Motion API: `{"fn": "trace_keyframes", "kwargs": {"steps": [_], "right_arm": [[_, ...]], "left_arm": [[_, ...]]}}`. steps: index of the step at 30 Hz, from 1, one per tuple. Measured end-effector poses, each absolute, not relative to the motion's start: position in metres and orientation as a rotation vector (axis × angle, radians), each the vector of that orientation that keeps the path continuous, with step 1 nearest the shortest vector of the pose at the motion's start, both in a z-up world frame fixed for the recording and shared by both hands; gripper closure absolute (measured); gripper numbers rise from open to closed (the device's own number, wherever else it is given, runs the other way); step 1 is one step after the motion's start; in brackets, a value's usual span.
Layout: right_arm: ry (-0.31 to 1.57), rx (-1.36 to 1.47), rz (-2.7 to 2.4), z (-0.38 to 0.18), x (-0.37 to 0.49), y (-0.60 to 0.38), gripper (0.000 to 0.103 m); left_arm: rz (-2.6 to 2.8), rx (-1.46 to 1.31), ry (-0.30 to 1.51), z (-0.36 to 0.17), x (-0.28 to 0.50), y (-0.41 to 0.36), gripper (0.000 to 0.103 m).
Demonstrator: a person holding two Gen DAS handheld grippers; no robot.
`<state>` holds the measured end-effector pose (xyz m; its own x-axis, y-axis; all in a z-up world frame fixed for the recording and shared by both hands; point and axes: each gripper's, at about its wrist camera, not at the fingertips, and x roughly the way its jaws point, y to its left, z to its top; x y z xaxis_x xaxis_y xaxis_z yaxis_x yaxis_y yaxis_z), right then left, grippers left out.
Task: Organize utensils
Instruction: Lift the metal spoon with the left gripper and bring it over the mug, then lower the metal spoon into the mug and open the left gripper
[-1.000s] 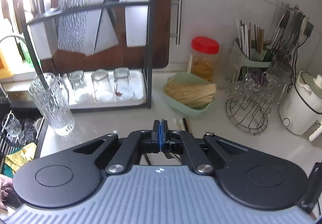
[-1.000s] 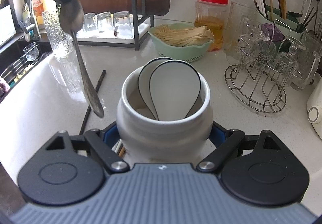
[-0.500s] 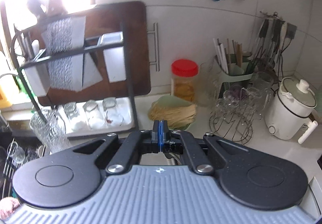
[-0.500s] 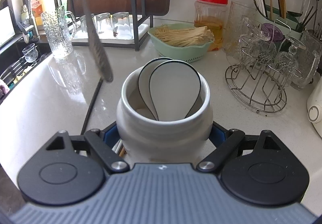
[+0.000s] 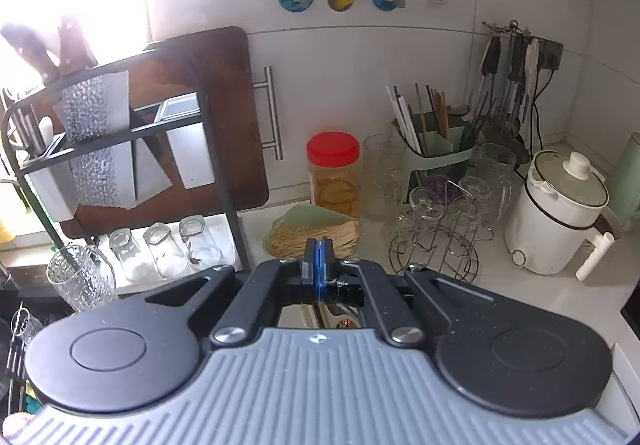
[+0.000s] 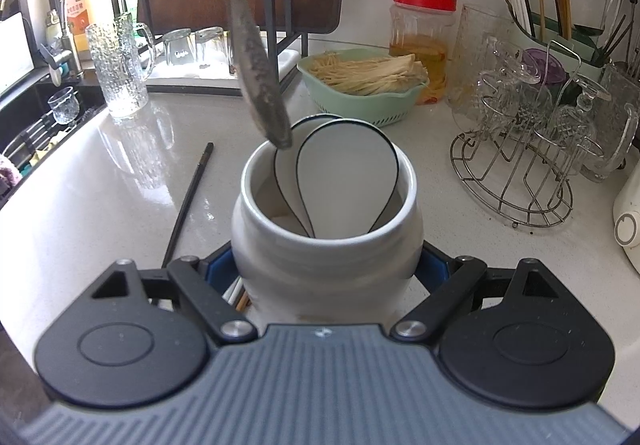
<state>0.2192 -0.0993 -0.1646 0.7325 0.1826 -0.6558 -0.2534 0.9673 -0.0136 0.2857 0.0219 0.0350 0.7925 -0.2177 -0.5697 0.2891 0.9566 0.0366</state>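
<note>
The right gripper (image 6: 326, 269) is clamping the white ceramic jar (image 6: 326, 245) upright near the worktop's front edge. The left gripper (image 5: 318, 265), jaws pinched on a metal spoon (image 6: 256, 61), is dangling its handle tip over the jar's rim; it should centre the tip, then lower it beside the two white spoons (image 6: 344, 177).

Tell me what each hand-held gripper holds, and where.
Right hand-held gripper: white ceramic jar, by its sides. Left hand-held gripper: metal spoon, bowl end.
</note>
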Motion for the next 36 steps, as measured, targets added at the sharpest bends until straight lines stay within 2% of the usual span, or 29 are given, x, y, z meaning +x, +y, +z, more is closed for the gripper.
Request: {"fn": "trace_keyframes", "kwargs": {"steps": [18, 36], "right_arm": [[0.698, -0.098, 0.244, -0.165, 0.218, -0.100, 0.012], [0.688, -0.101, 0.247, -0.165, 0.217, -0.100, 0.012]], "left_arm": [[-0.329, 0.303, 0.632, -0.005, 0.282, -0.019, 0.103], [-0.556, 0.400, 1.000, -0.019, 0.307, -0.045, 0.102]]}}
